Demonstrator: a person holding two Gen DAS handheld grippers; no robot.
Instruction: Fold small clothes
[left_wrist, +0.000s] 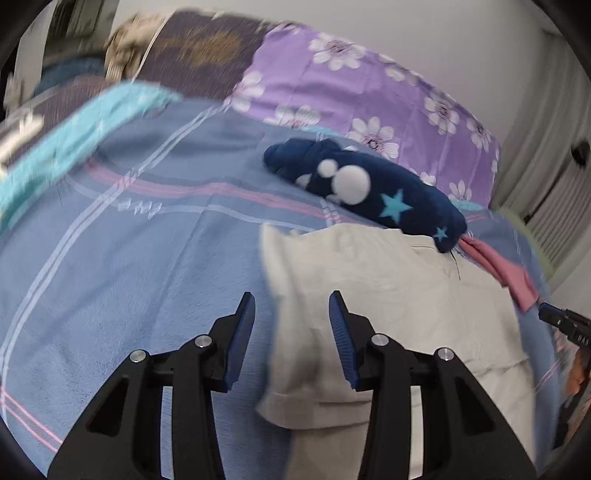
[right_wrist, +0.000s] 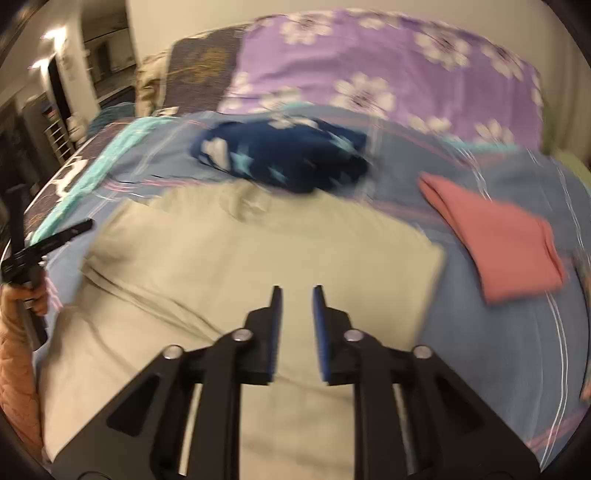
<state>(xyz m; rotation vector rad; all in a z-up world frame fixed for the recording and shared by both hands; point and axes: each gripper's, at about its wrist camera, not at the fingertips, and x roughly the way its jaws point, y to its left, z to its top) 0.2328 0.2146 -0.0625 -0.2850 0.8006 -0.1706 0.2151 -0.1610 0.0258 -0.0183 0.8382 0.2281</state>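
Fingers of the left tool (left_wrist: 291, 306) stand wide apart at the bottom centre of the left wrist view, hovering over the left edge of a beige garment (left_wrist: 388, 295); part of that edge shows between the blue pads, but nothing is gripped. In the right wrist view the right tool (right_wrist: 297, 295) points forward from the bottom centre with a narrower gap between its pads, empty, above the same beige garment (right_wrist: 240, 258), which lies spread across the lower middle of the frame. At the left edge of that view a hand (right_wrist: 26, 299) holds the other tool's black handle.

All of it rests on a bed with a blue striped blanket (left_wrist: 129, 240). A navy star-patterned garment (left_wrist: 369, 184) lies crumpled just beyond the beige one, and a folded pink cloth (right_wrist: 506, 243) sits at the right. A purple flowered pillow (right_wrist: 369, 62) fills the top, against a pale wall.
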